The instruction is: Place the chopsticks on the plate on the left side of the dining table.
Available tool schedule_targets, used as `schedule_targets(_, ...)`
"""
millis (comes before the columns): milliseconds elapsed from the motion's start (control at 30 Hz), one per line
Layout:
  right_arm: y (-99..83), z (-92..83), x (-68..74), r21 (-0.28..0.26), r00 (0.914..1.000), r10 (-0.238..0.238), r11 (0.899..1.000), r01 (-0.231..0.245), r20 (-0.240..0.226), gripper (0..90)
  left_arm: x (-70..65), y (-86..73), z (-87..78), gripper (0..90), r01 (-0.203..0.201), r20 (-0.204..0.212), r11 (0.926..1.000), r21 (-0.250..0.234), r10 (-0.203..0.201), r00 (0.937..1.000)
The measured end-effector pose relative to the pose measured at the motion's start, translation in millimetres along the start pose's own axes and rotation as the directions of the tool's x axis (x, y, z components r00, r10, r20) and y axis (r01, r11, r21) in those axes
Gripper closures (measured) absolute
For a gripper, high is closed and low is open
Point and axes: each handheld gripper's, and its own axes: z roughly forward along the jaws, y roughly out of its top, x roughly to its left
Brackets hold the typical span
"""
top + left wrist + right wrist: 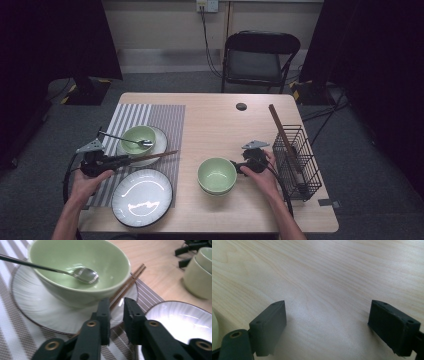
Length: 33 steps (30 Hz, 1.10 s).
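Observation:
My left gripper (125, 159) (117, 305) reaches over the near rim of a small white plate (161, 142) (37, 310). A pair of brown chopsticks (159, 154) (130, 281) lies across that rim and runs in between its jaws. The jaws stand narrowly apart, with a sliver of plate showing beside the sticks. On the plate sits a green bowl (138, 136) (82, 257) with a metal spoon (125, 139) (85, 275) in it. My right gripper (236, 166) (327, 325) stands wide open over bare wood, just right of two stacked green bowls (216, 175) (200, 275).
A large dark-rimmed plate (142, 197) (180, 317) lies at the front of the striped placemat (130, 115). A black wire basket (297, 160) holding a long brown stick (282, 130) stands at the table's right edge. A folding chair (260, 60) stands behind the table.

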Motion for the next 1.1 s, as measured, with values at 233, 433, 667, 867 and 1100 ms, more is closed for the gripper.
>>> schedule_targets(233,0.0,0.0,0.0,0.000,1.0000,0.000,1.000,0.000,0.000,14.3,1.8,-7.7,9.6,80.6,-0.006,-0.014,0.9983,0.059,0.006,0.9999)
schedule_targets(433,0.0,0.0,0.0,0.000,1.0000,0.000,1.000,0.000,0.000,14.3,10.2,-11.0,8.2,80.8,0.018,-0.044,0.9987,0.048,-0.015,0.9989)
schedule_targets(667,0.0,0.0,0.1,0.001,1.0000,0.001,1.000,-0.001,-0.001,14.3,12.2,-11.5,8.3,80.9,0.020,-0.043,0.9989,0.042,-0.018,0.9989)
schedule_targets(867,0.0,0.0,0.0,0.000,1.0000,0.000,1.000,0.000,0.000,14.3,12.3,-11.6,8.5,81.2,0.021,-0.048,0.9990,0.039,-0.019,0.9987)
schedule_targets(1100,0.0,0.0,0.1,0.001,1.0000,0.001,1.000,-0.001,-0.001,14.3,11.9,-10.8,9.3,78.8,0.012,-0.052,0.9991,0.040,-0.010,0.9986)
